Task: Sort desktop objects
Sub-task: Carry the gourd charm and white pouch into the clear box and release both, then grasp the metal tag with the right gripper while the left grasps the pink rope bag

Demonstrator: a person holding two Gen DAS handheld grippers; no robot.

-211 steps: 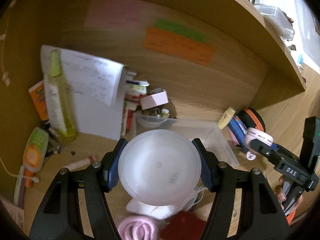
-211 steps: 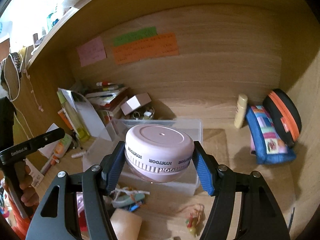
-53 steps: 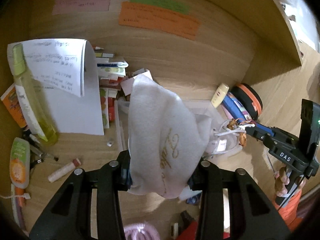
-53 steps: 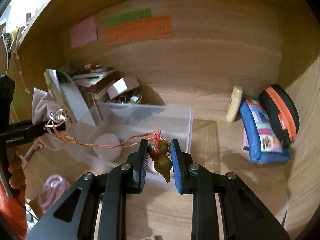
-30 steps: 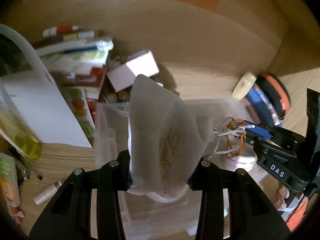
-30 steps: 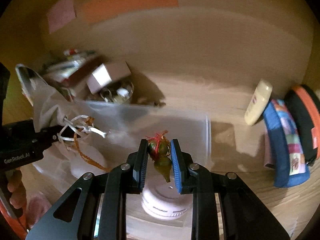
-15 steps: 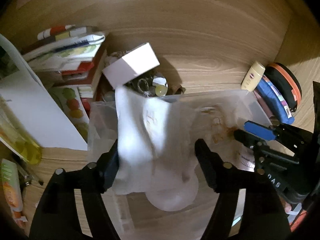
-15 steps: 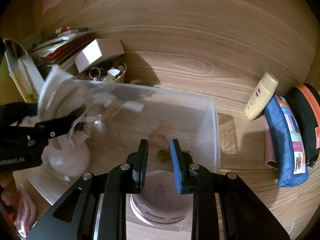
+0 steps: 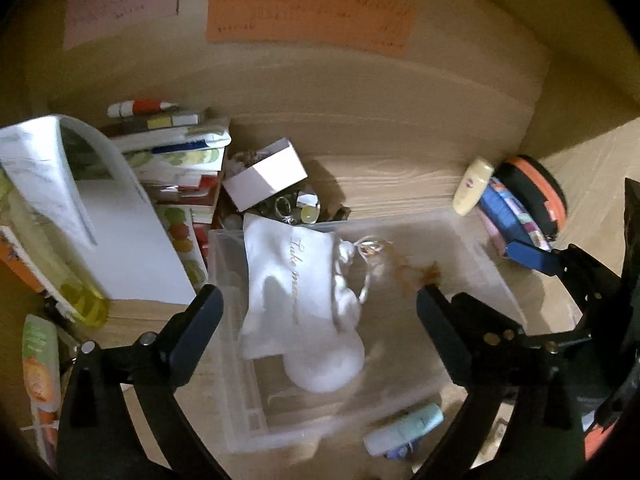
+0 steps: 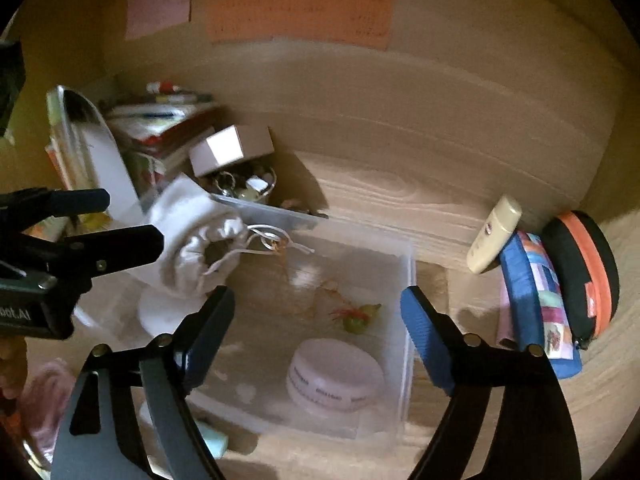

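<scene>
Left gripper (image 9: 318,300): jaws spread wide, holding nothing, above the clear bin (image 9: 476,240). Right gripper (image 10: 316,308): jaws likewise spread, empty, over the same bin (image 10: 408,280).

Inside the bin, nearest: round pale case (image 10: 334,376), band lettering too blurred to read. Behind it, gourd charm (image 10: 358,318) with red tassel on an orange cord. At the bin's left side, white drawstring pouch (image 9: 298,284), gold script "Take me…", draped over a white disc.

Beyond the bin: small white box (image 9: 266,178), stacked books (image 9: 176,148). Right of the bin: cream tube (image 10: 494,234), blue pencil case (image 10: 536,300). On the back wall: orange note (image 9: 308,18), writing unreadable.
</scene>
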